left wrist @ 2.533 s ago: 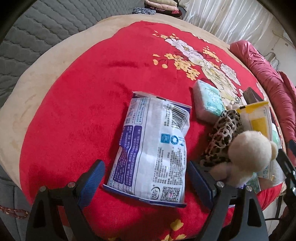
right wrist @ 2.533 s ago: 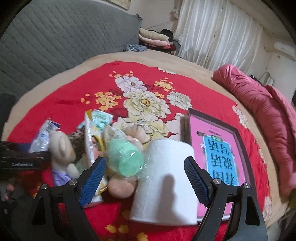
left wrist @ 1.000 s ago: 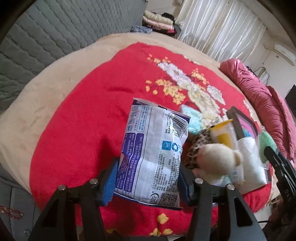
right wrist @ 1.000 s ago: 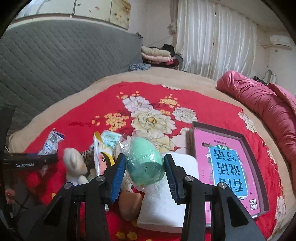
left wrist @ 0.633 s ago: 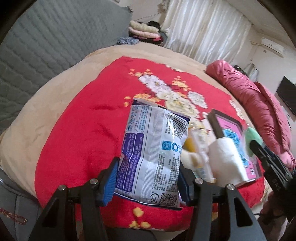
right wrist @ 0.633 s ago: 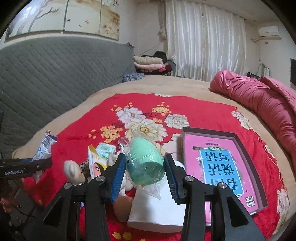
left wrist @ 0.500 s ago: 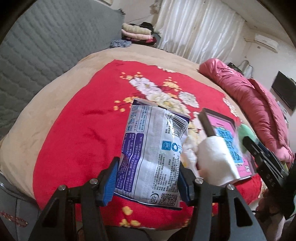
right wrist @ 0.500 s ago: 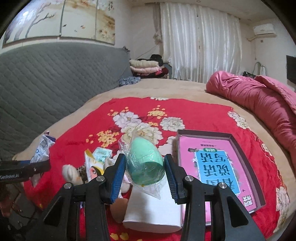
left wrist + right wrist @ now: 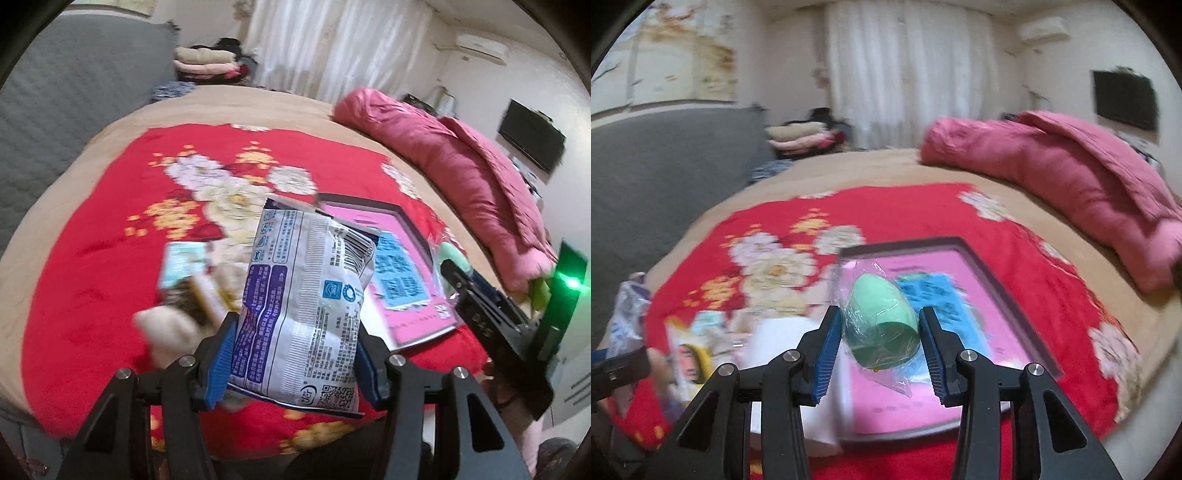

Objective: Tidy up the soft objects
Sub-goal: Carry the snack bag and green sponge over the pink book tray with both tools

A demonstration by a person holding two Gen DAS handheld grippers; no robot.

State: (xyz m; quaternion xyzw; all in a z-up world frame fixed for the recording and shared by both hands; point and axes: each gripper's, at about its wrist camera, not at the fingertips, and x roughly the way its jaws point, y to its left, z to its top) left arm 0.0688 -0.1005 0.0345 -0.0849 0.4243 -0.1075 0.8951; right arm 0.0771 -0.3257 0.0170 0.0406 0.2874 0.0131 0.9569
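Both tongs raised: 1 pkt, 1 sponge.

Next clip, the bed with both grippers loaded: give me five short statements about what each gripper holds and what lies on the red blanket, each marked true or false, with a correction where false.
1. The left gripper is shut on the white and blue printed plastic packet. True.
2. The right gripper is open and holds nothing. False: it is shut on the mint-green egg-shaped sponge in clear wrap.
3. The pink book with a blue label in a dark frame lies flat on the red floral blanket. True.
4. The white paper roll stands on the pink rolled quilt. False: it is on the red blanket, beside the book.
5. The packet lies flat on the blanket. False: it is held up between the jaws.
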